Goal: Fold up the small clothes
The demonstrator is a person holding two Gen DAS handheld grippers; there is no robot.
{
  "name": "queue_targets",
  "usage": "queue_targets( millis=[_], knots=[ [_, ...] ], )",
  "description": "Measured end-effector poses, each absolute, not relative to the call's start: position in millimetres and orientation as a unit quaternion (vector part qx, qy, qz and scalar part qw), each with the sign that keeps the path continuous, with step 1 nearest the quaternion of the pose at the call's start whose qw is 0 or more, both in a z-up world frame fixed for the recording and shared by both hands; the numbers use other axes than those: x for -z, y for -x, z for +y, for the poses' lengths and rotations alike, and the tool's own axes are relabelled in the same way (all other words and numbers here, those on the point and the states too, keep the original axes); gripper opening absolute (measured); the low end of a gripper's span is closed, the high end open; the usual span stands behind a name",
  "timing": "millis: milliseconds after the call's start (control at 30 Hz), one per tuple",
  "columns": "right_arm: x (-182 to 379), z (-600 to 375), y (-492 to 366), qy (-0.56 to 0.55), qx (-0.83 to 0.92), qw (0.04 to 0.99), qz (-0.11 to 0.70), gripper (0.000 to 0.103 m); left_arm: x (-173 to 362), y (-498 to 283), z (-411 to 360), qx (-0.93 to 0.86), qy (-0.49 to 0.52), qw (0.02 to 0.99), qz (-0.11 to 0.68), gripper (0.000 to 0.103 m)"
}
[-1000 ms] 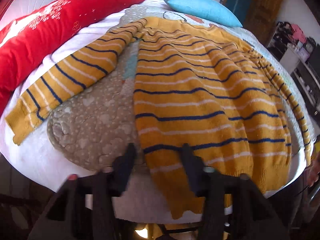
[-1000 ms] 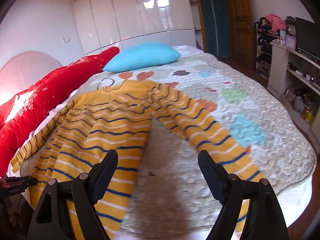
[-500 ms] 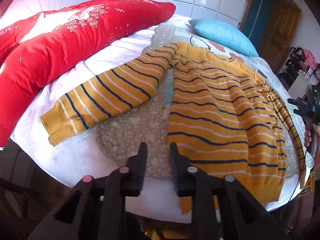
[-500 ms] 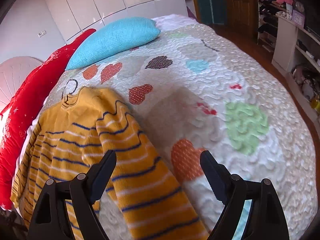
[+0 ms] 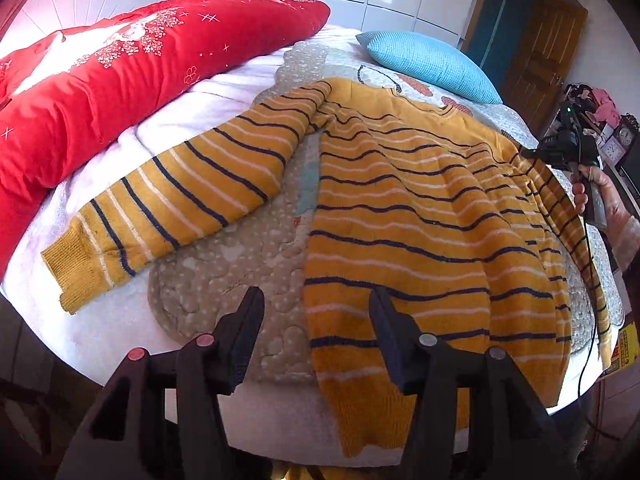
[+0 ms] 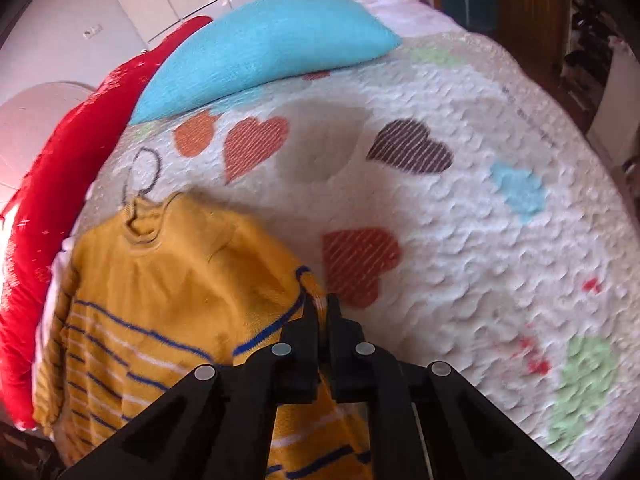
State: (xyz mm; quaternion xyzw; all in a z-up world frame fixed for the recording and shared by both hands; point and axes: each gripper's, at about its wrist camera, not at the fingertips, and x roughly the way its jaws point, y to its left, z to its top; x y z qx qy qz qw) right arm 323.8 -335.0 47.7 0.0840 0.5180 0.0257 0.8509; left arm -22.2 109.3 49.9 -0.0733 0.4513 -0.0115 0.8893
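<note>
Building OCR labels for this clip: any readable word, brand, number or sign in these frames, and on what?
No text reads clearly in either view.
red pillow: white snowflake print, no legible words.
yellow pack at the right edge: print too blurred to read.
clock: numerals too small to read.
sweater: stripes only, no label showing.

Left wrist cam, at bed's near edge, looks down across striped sweater (image 5: 400, 216) toward far pillows. Right wrist cam, close over sweater's shoulder, faces quilt (image 6: 460, 220). The 2 views share sweater, blue pillow (image 6: 264, 56).
</note>
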Motion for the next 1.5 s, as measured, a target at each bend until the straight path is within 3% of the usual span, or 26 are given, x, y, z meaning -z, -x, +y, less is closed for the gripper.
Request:
queue_targets(
  millis=[233, 400, 500, 567, 600, 767, 933, 1200, 1233, 1267, 1300, 1500],
  knots=[
    [-45, -337, -390, 0.035, 0.121, 0.851, 0.51, 0.003, -36, 11, 117, 0.006, 0.095, 0.881, 0.464, 0.053],
    [-44, -350, -377, -0.045, 0.111, 0.848, 0.516, 0.006, -36, 16, 124, -0.003, 0.097, 0.877, 0.471, 0.054],
    [-68, -357, -334, -0.1, 0.063, 0.858, 0.501, 0.025, -44, 25, 127, -0.016, 0.077, 0.886, 0.457, 0.063],
    [-86, -366, -292, -0.124, 0.036, 0.865, 0.484, 0.047, -48, 32, 127, -0.019, 0.074, 0.89, 0.45, 0.064],
    [-93, -370, -271, -0.126, 0.03, 0.868, 0.48, 0.051, -49, 35, 127, -0.016, 0.077, 0.89, 0.449, 0.064],
    [-108, -410, -147, -0.14, 0.015, 0.871, 0.471, 0.059, -53, 45, 119, 0.006, 0.091, 0.89, 0.446, 0.064],
    [-85, -439, -30, -0.142, 0.011, 0.863, 0.484, 0.068, -59, 55, 102, 0.026, 0.079, 0.894, 0.441, 0.069],
    [-19, -446, 52, -0.171, 0.064, 0.854, 0.487, 0.068, -72, 62, 70, 0.055, 0.073, 0.893, 0.441, 0.069],
    [-15, -441, 54, -0.166, 0.06, 0.858, 0.483, 0.056, -74, 63, 66, 0.057, 0.071, 0.893, 0.441, 0.069],
    [-16, -433, 53, -0.157, 0.054, 0.864, 0.475, 0.02, -76, 62, 64, 0.057, 0.069, 0.893, 0.442, 0.069],
    [-19, -429, 52, -0.161, 0.03, 0.866, 0.472, 0.009, -78, 62, 62, 0.057, 0.066, 0.893, 0.441, 0.069],
    [-73, -476, 41, -0.145, 0.086, 0.89, 0.424, 0.01, -82, 62, 60, 0.052, 0.057, 0.893, 0.443, 0.07]
  ],
)
